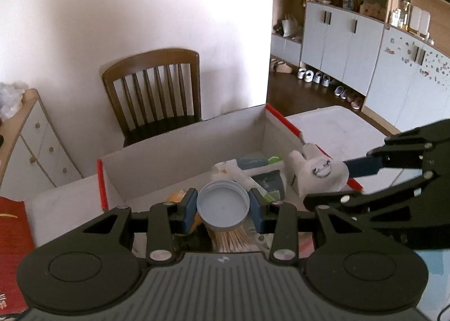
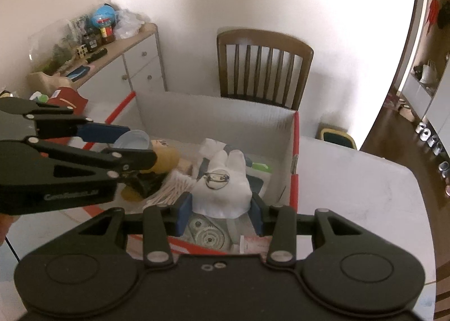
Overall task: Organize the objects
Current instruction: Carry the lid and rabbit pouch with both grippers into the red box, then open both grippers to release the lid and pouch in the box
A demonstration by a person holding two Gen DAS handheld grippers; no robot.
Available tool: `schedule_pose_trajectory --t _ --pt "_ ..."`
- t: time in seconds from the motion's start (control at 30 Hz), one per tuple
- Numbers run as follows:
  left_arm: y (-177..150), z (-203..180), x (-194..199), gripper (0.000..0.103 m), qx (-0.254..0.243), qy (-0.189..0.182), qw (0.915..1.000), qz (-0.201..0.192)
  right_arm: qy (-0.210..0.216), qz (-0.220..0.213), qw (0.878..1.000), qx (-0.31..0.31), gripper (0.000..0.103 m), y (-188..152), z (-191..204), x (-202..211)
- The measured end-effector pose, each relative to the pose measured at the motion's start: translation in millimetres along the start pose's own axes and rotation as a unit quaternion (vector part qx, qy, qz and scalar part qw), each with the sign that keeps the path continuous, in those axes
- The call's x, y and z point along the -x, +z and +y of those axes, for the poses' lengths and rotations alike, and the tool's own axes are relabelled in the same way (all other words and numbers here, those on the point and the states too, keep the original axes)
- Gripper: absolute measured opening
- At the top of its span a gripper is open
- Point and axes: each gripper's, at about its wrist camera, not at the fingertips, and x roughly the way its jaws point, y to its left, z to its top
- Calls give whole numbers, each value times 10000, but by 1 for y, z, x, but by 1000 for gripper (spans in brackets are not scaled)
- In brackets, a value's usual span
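My left gripper (image 1: 223,206) is shut on a pale blue round lid (image 1: 223,207) and holds it above the open cardboard box (image 1: 180,149). The lid also shows in the right wrist view (image 2: 133,138), between the left gripper's fingers (image 2: 101,130). My right gripper (image 2: 222,206) is shut on a white plush piece with a metal pin (image 2: 223,191) and holds it over the box's right part (image 2: 292,135). That plush piece shows in the left wrist view (image 1: 319,174) by the box's right wall. Inside the box lie a blond doll (image 2: 163,158), cotton swabs (image 2: 171,190) and packets.
The box stands on a white table (image 2: 351,180). A wooden chair (image 1: 154,93) stands behind the box against the wall. A drawer cabinet (image 2: 135,68) with clutter is at the left. A red bag (image 1: 14,236) lies at the table's left edge.
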Motion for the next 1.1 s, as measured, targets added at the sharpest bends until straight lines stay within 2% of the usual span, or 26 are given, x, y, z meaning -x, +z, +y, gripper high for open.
schedule_pose_trajectory --t 0.57,0.97,1.07,1.1 --pt "3 -2 -70 38 -254 184 9985 443 -131 525 9985 -67 42 -5 2 -50" --pt "1 1 -85 38 -352 200 9975 580 -91 612 9979 -212 45 -11 4 -59" --pt "1 0 -87 40 -378 241 9971 614 -27 578 9980 -251 51 -11 4 -56" --pt "1 0 -88 41 -356 241 9971 624 19 579 9980 -240 56 -11 5 -54"
